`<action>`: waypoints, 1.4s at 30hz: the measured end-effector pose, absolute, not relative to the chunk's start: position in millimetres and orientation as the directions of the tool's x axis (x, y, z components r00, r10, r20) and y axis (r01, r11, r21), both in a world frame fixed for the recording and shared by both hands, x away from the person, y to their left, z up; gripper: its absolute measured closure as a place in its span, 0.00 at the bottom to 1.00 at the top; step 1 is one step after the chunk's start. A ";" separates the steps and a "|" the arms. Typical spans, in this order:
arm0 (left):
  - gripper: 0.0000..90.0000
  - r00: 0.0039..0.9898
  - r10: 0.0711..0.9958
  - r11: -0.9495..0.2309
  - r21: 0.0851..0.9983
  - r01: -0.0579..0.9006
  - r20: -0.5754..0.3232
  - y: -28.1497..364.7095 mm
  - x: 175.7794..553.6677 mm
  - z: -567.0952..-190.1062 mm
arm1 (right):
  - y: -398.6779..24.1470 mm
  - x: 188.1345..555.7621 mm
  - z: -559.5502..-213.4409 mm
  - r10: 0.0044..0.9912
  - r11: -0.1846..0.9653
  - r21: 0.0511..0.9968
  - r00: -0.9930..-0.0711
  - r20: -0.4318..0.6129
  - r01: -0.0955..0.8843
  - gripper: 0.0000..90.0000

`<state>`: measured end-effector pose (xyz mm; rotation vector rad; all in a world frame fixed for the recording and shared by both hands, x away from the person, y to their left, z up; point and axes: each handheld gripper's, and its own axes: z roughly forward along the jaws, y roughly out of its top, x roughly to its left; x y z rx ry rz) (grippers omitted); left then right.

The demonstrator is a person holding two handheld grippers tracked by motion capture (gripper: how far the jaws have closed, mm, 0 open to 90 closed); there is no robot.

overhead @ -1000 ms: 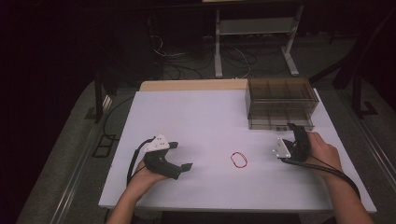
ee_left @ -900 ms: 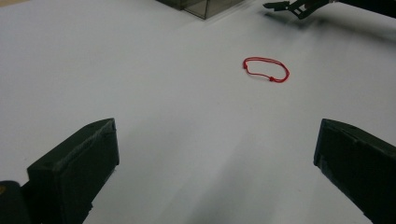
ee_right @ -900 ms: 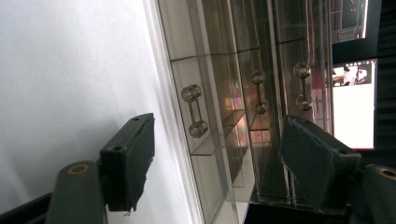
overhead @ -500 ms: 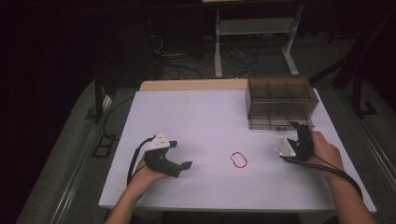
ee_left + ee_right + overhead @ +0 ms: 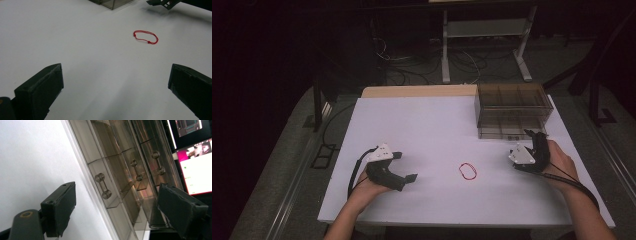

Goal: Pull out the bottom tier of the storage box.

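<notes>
The smoky clear drawer box (image 5: 513,110) stands at the far right of the white worktop (image 5: 422,130). It looks rigid, light and slick, so a pull may slide it unless steadied; the small dumbbell handle (image 5: 103,186) is the place to grip. The right tool (image 5: 532,145), empty, faces it, its jaws having just been opening wide. The left tool (image 5: 404,167) stands wide and empty, aimed at the limp red cord loop (image 5: 468,171) lying mid-worktop.
</notes>
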<state>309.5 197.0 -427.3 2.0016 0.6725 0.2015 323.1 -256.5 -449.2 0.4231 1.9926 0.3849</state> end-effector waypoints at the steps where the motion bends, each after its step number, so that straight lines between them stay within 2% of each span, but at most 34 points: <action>1: 0.00 0.832 0.538 -0.369 0.850 0.376 -0.134 197.5 309.5 -427.3 | -256.7 323.1 -448.7 0.465 0.881 0.454 -0.424 -0.777 0.133 0.17; 25: 0.00 0.822 0.555 -0.364 0.852 0.375 -0.125 198.0 309.3 -426.2 | -260.3 325.9 -445.4 0.624 0.769 0.601 -0.461 -0.631 0.219 0.15; 42: 0.00 0.819 0.561 -0.368 0.851 0.375 -0.118 198.4 308.7 -425.9 | -267.0 329.6 -440.2 0.739 0.643 0.703 -0.487 -0.465 0.305 0.16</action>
